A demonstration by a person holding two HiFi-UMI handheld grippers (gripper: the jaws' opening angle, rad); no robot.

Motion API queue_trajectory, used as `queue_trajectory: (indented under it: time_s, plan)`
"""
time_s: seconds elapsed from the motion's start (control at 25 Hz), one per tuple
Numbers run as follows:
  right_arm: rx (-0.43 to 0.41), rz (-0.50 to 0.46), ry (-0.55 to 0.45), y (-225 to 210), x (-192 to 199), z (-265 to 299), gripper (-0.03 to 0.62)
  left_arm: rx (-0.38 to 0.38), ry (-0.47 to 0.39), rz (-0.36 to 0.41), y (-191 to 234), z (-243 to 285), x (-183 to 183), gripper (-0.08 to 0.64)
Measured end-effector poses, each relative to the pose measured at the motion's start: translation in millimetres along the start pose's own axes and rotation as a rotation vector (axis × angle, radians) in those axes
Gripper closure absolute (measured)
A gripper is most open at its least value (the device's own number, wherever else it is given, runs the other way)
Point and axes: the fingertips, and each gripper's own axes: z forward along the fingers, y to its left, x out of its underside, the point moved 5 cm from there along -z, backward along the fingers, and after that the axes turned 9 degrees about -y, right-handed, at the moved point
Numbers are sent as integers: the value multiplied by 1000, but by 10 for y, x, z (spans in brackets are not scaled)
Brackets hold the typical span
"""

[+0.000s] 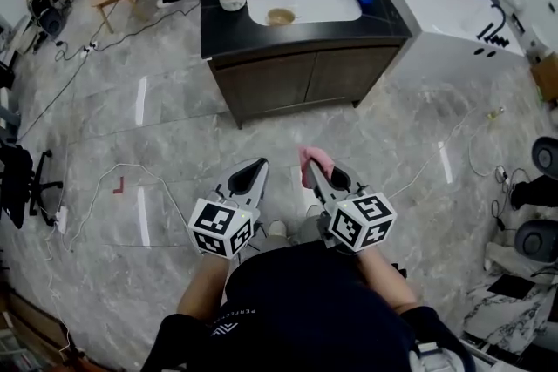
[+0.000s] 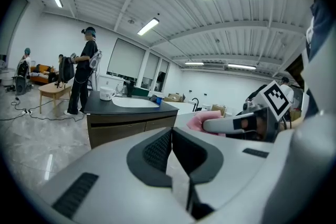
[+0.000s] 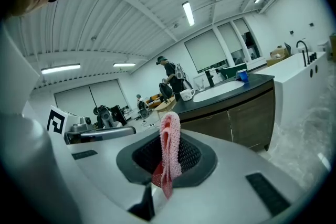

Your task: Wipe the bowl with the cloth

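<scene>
Plainly the right gripper (image 3: 166, 162) pinches the soft, limp cloth (image 3: 169, 136) mid-fold; the left gripper (image 2: 171, 150) is pressed together, empty; the far bowl (image 1: 280, 16) is probably rigid and slippery.

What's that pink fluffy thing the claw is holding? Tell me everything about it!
It is a pink cloth, soft and nubbly like a little towel, folded into a narrow strip. The right claw is shut on it and pinches its lower part, so the top stands up above the dark pads and a small end hangs below. Only the claw touches it. It is held in the air over the floor, well short of the counter.
</scene>
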Motion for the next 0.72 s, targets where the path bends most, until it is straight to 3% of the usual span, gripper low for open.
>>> queue_trajectory:
  time_s: [0.36, 0.72]
  plan:
    - [9, -23, -20, -142, -167, 215, 545, -19, 1, -8, 162, 158, -64, 551]
    - [-20, -10, -9, -595, -411, 610, 543, -27, 7, 7, 335, 773, -206, 551]
